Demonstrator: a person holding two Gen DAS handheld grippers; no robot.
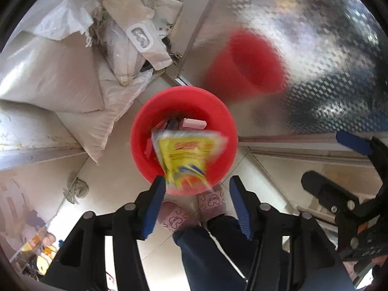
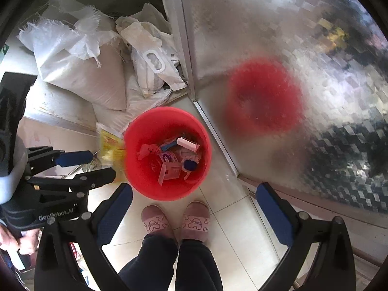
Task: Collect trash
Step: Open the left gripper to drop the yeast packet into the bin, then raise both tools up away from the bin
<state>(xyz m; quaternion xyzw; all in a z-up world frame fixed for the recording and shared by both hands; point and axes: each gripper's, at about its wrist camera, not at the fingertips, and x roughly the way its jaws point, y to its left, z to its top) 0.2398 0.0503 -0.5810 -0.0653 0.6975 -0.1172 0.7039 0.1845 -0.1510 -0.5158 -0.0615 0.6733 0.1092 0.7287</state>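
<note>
A red bucket (image 1: pixel 139 131) (image 2: pixel 145 184) stands on the tiled floor and holds several pieces of trash, among them a pink box (image 2: pixel 188 144) and a blue cap (image 2: pixel 190 165). A yellow packet (image 1: pixel 186 160) (image 2: pixel 110 146), blurred, hangs over the bucket's near side. It lies between the tips of my left gripper (image 1: pixel 197 180) (image 2: pixel 103 166), whose pads stand apart and do not press on it. My right gripper (image 2: pixel 194 195) (image 1: pixel 322 157) points down over the bucket's near rim, open and empty.
White woven sacks (image 2: pixel 80 72) and a plastic pouch (image 2: pixel 152 65) are piled behind the bucket on the left. A patterned glass door (image 2: pixel 291 48) on the right reflects the bucket. A person's pink slippers (image 2: pixel 174 220) stand just in front of the bucket.
</note>
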